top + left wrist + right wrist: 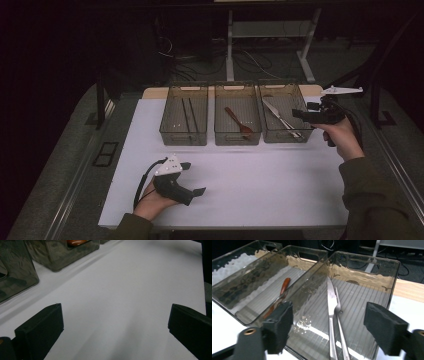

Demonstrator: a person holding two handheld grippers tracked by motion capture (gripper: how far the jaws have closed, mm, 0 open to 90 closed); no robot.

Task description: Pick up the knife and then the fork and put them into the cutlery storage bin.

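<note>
Over at the right of the high view, the right gripper (298,115) hangs above the near end of the right bin (300,99), jaws wide apart with nothing between them. In its own view the two black pads frame the steel cutlery (333,315) lying on the ribbed floor of that bin: what looks like a knife and a fork, side by side and overlapping, running from mid-frame down to the bottom edge.

How will that metal handle? By my reading: stiff, thin, smooth, and slippery against foam pads, with some weight for its size. It lies flat on the floor, so there is little to get under. The best hold is probably across the narrow handle, jaws square to its length, taking one piece and not both. The bin walls leave little room to tilt.

The right hand (340,135) grips from below, wrist cocked, gripper roughly level and pointing left toward the bin.

Lower left of the high view, the left gripper (199,191) rests on the white mat (260,175), hand under it, jaws spread, aimed right across bare mat.

The middle bin (237,105) holds a wooden spoon (238,122); the left bin (184,107) holds dark chopsticks (188,116).
</note>
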